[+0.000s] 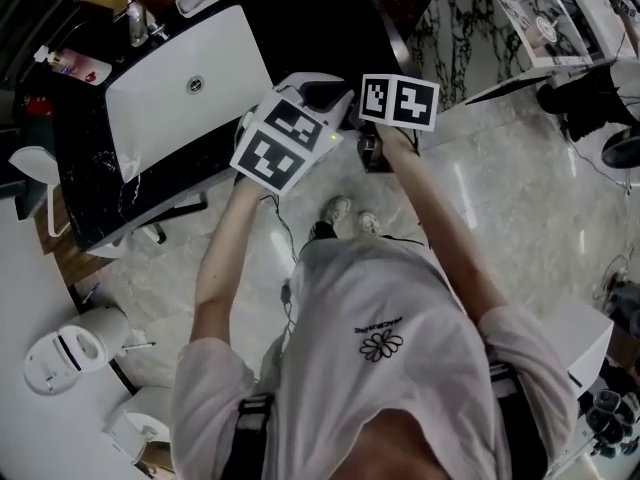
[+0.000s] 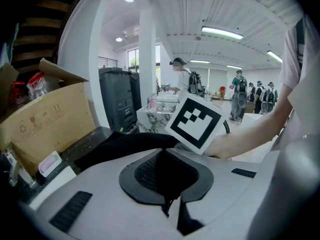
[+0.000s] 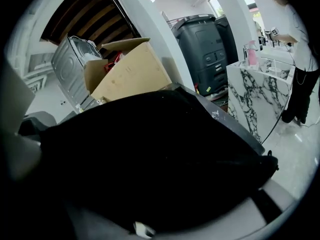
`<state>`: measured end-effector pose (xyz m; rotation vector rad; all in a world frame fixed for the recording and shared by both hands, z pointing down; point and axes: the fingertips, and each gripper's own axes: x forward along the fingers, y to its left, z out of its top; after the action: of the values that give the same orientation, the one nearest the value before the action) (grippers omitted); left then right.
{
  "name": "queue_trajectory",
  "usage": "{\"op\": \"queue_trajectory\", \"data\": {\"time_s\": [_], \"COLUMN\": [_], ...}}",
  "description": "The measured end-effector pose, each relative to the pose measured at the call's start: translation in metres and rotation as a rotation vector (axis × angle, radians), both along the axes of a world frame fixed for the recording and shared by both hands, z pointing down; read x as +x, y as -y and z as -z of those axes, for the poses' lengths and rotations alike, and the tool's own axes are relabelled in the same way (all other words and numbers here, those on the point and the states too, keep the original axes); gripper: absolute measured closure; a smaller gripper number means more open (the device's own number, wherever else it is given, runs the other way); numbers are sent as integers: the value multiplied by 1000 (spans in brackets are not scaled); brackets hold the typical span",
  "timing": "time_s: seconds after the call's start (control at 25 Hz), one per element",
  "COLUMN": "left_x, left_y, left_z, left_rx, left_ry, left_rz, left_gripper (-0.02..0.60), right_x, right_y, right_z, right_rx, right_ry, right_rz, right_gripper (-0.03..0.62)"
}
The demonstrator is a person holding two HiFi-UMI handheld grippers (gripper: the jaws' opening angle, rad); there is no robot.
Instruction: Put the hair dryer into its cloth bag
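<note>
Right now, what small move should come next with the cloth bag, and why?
Probably lift the left claw slightly to draw open the cloth bag: that claw is shut on a fold of its black cloth, and the bag looks bunched, with no opening showing.

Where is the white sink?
In the head view the white sink is at the upper left, set in the black counter, with the tap by its top-left corner.

The cloth bag (image 3: 150, 149) lies over the right gripper (image 1: 385, 128). The left gripper (image 2: 172, 214) stands left of it, right of the sink (image 1: 190, 83).
</note>
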<state>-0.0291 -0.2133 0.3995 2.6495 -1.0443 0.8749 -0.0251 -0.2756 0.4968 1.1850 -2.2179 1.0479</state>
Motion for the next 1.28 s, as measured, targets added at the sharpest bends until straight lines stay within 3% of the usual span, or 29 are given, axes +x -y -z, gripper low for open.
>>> {"op": "queue_trajectory", "data": {"time_s": [0.44,0.6,0.96,1.28], "left_x": [-14,-21,-28,-28], "left_y": [3,7,5,2], "left_z": [8,4,0,0], "left_rx": [11,1,-26,-15], "left_ry": [-50,-67,-88,-76], "left_rz": [21,30,42,44], "left_gripper": [552,552,554,554], "right_x": [-21,-35,-46,-32], "right_y": [41,44,46,48], "right_z": [0,-1,-12,-6], "right_rx": [17,24,18,65], "right_ry": [33,47,-29,1], "right_rz": [-81,-65,15,-36], "right_gripper": [388,388,387,376]}}
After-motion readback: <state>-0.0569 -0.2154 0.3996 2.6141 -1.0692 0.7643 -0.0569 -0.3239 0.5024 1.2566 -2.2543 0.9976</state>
